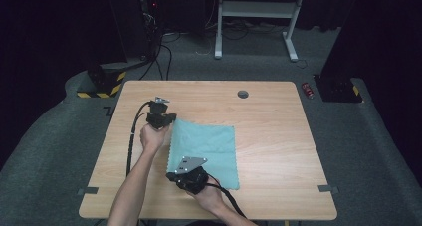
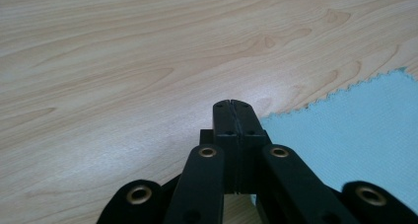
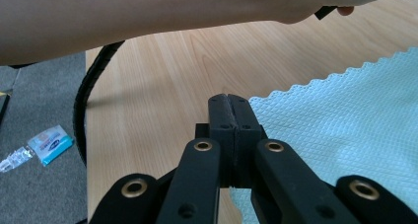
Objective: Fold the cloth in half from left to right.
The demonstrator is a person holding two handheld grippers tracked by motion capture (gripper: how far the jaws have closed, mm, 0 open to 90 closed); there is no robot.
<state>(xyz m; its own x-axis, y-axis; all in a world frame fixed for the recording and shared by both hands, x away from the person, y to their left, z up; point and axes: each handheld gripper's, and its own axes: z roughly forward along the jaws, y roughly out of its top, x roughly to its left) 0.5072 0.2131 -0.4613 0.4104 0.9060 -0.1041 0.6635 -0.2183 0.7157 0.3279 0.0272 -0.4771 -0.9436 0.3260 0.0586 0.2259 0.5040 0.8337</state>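
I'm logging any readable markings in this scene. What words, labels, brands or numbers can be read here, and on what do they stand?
No text can be read.
small blue and white packet on the floor: it bears dark print, too blurred to read.
red can on the floor: too small to read.
teal cloth, wooden table, left gripper, right gripper: no markings visible.

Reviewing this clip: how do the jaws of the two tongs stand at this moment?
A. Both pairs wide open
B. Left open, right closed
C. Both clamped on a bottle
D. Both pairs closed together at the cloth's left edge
D: in each gripper view the jaws of the left tongs and the right tongs meet with no gap, beside the teal cloth on the table.
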